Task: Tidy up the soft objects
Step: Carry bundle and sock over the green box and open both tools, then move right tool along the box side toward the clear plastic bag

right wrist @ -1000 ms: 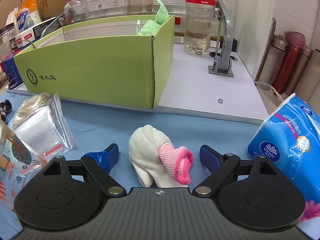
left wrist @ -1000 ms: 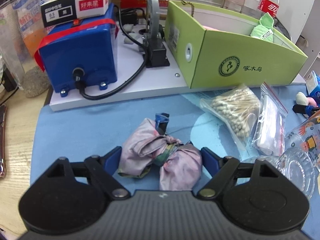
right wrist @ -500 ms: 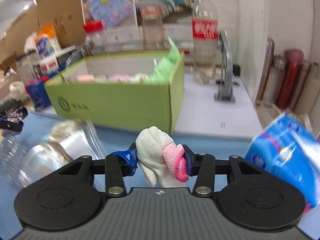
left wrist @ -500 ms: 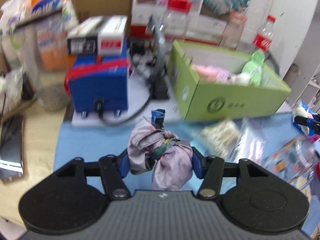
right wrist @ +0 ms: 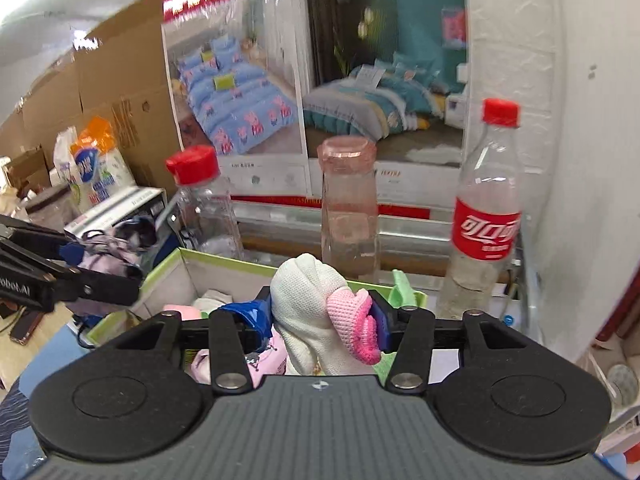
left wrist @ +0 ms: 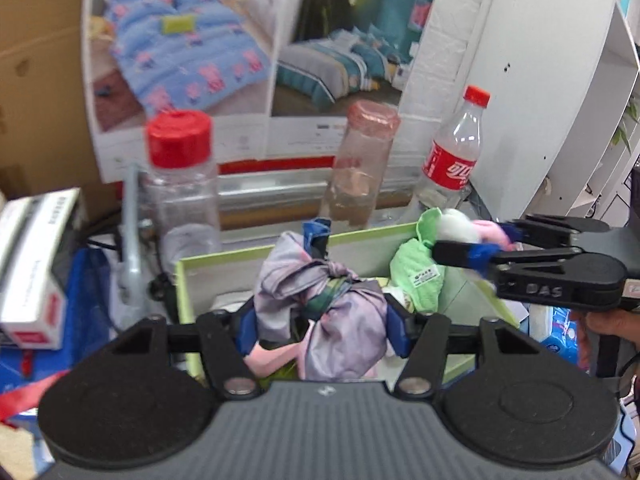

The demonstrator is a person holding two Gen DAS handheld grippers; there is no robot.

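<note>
My left gripper (left wrist: 318, 326) grips a knotted purple-pink cloth bundle (left wrist: 344, 320) by both blue pads, held in the air over the open green box (left wrist: 240, 254); its jaws are opening slightly. My right gripper (right wrist: 320, 316) pinches a white and pink sock bundle (right wrist: 304, 304) above the same box (right wrist: 224, 258), and its jaws are also easing open. Each wrist view shows the other gripper from the side: the right gripper (left wrist: 486, 242) with its sock bundle (left wrist: 456, 224) at the right, the left gripper (right wrist: 100, 264) with the cloth bundle (right wrist: 116, 248) at the left. A green cloth (left wrist: 416, 280) and pink items lie in the box.
Behind the box stand a red-capped clear jar (left wrist: 180, 184), a pink-lidded bottle (left wrist: 364, 168) and a cola bottle (left wrist: 452, 152), in front of bedding posters. A white carton (left wrist: 32, 264) sits on the left. A hand (left wrist: 604, 324) and a blue tissue pack (left wrist: 560, 336) are at the right.
Both grippers closed on their bundles on the blue mat, then lifted them up and forward until they hang over the green box.
</note>
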